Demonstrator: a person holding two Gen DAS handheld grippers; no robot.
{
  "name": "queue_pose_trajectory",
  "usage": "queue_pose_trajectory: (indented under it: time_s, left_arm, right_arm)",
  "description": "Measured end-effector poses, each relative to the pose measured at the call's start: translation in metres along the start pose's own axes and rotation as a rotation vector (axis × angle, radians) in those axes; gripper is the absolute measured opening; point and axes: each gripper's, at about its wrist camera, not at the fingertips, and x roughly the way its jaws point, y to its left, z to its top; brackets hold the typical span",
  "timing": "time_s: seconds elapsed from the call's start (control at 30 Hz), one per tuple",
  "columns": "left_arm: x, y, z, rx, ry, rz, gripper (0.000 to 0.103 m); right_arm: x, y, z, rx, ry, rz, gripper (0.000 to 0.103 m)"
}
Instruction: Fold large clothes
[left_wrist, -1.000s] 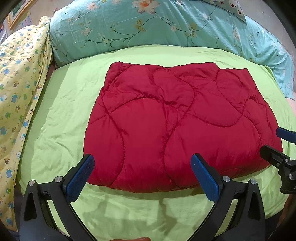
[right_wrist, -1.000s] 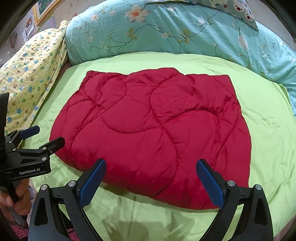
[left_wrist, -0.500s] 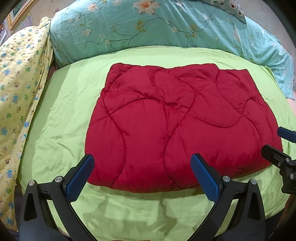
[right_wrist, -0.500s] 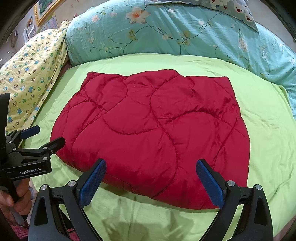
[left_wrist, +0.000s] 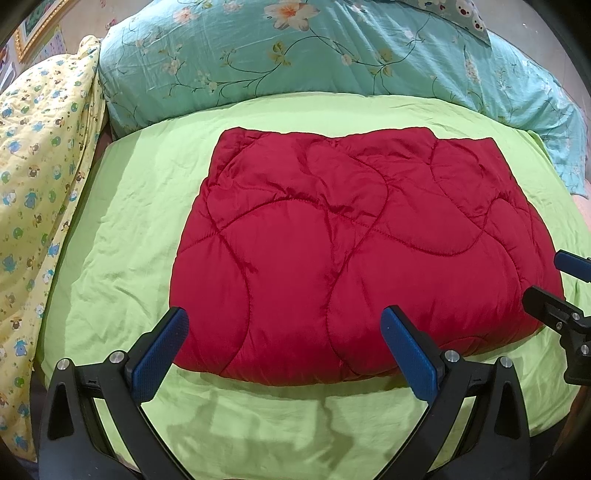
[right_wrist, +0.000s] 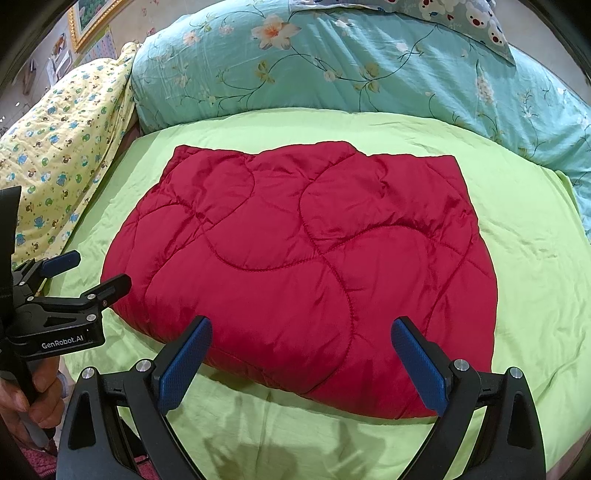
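Green bedsheet (left_wrist: 122, 236) carries folded red quilted garment (left_wrist: 354, 251); left gripper (left_wrist: 284, 350), right gripper (right_wrist: 301, 363) hover near edge, jaws spread, empty.

Folded red quilted garment (right_wrist: 303, 269) flat on green sheet (right_wrist: 528, 258); right gripper (right_wrist: 301, 365) fingers spread, holding nothing.

Red quilted garment (left_wrist: 354, 251), lime sheet (left_wrist: 122, 240); teal floral duvet (left_wrist: 332, 48), blue-padded tongs (left_wrist: 284, 347)

1. The red quilted garment (left_wrist: 351, 258) is padded cloth with a faint satin sheen and stitched curves.
2. Under it, the green bed sheet (left_wrist: 129, 240) is matt, creased cloth.
3. The left claw (left_wrist: 284, 354) is matt black plastic with textured blue pads (left_wrist: 406, 354) and shiny metal rivets.
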Motion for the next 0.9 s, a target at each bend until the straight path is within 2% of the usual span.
queue_pose_trajectory:
  time_s: [0.9]
  left_arm:
    - [-0.0014, 0.0016, 0.0032, 0.003, -0.016, 0.015, 0.103]
  right_arm:
    - [-0.0002, 0.001, 0.0022, 0.004, -0.004, 0.002, 0.098]
